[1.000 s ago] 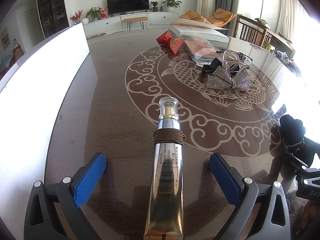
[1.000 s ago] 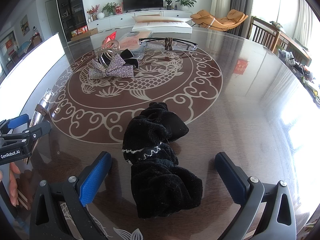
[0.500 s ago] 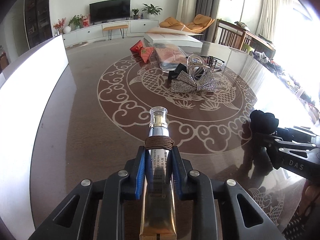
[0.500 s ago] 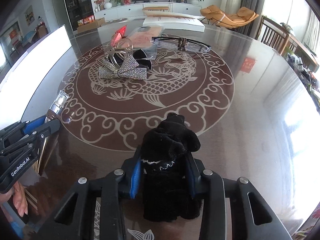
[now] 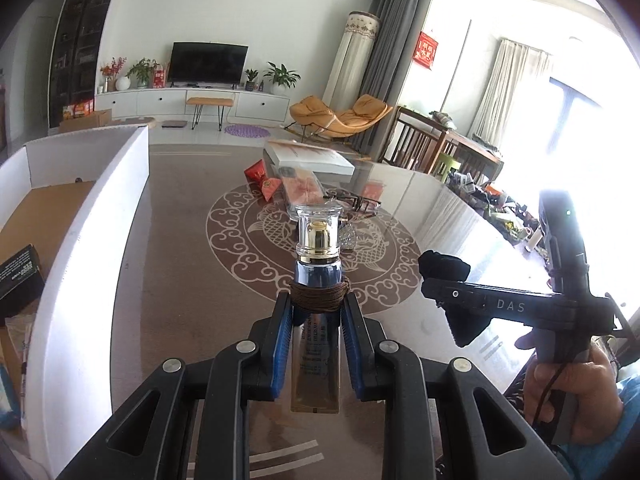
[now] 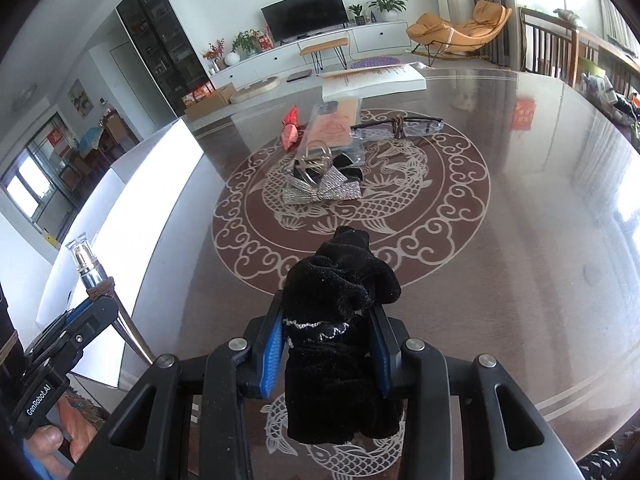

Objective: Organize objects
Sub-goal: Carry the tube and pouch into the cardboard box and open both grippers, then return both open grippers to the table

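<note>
My left gripper [image 5: 316,312] is shut on a gold cream tube [image 5: 318,264] with a clear cap and a brown hair tie wound round its neck, and holds it lifted above the table. The tube also shows in the right wrist view [image 6: 90,270]. My right gripper [image 6: 326,320] is shut on a black fuzzy cloth [image 6: 340,300] and holds it above the table; the cloth shows in the left wrist view [image 5: 444,266]. A white open box [image 5: 100,216] stands at the left with a brown floor and a black packet inside.
On the round brown table [image 6: 540,220] lie a silver glitter bow with a hair clip [image 6: 320,188], glasses [image 6: 400,126], a pink packet [image 6: 334,124], red pouches [image 6: 290,128] and a white flat box [image 6: 372,78]. The white box [image 6: 140,200] borders the table's left side.
Both grippers closed, the left on the cream tube and the right on the black cloth, then lifted them off the table. The left view now looks over the white box's wall.
</note>
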The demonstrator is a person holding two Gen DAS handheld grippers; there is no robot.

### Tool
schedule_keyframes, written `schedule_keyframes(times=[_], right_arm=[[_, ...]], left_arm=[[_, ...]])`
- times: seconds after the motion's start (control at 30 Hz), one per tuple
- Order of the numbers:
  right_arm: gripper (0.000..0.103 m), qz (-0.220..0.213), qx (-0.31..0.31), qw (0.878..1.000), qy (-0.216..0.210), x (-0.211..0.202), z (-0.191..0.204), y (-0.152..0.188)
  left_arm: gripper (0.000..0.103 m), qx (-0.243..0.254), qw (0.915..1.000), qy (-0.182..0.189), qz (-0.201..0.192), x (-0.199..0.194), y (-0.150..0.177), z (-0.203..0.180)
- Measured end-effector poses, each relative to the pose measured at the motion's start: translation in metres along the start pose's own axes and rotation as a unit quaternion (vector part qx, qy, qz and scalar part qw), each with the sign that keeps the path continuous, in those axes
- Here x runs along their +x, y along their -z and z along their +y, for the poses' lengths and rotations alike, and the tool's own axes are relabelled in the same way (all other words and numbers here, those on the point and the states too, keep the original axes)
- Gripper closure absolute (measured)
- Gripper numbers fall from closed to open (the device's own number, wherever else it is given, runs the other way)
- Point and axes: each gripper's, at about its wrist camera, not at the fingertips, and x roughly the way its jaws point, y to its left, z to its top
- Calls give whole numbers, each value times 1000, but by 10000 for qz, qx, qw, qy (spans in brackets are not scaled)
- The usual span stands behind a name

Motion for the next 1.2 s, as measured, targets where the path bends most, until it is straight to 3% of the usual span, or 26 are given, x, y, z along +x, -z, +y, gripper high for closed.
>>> schedule_keyframes(times=[0.23,0.4,0.53,0.7,0.77,0.87,0.9,0.97,1.03,1.1,1.2], right_arm=[[65,-141,-310,9976,-603,-19,55,-19],[65,-118,-796,9882,-1301,-23,130,-34],[65,75,-1336,9717,-1948,-13,209,-43],[60,695,-1755,9486,-2542,36,294,-42],[38,1094,-1674,9424,-2682,64,312,-42],[30,1082,-1387,9458,-2728,74,307,-45],[26,932,-1373,9485,-2699,70,298,-46],[8,536,-1450,9586,-2393,60,271,-43],[7,79,-1545,9701,-1873,51,231,-36],[7,-221,-1588,9812,-1073,52,184,-22],[7,-221,-1440,9892,139,63,106,2]], left_arm=[[79,-383,9974,-134,-600,-70,-20,33],[79,-410,9944,-695,-686,-117,-35,79],[79,-747,9852,-1518,-270,-134,-42,147],[78,-1247,9638,-2240,739,-105,-28,233],[77,-1453,9475,-2607,1149,-87,-18,256],[75,-1725,9340,-2873,1240,-79,-10,267],[73,-1800,9348,-2830,1168,-80,-10,264],[58,-1843,9414,-2684,875,-83,-12,249],[51,-1755,9501,-2518,560,-90,-16,223],[46,-1511,9658,-2087,303,-92,-27,183],[24,-1050,9857,-1316,-71,-84,-36,120]])
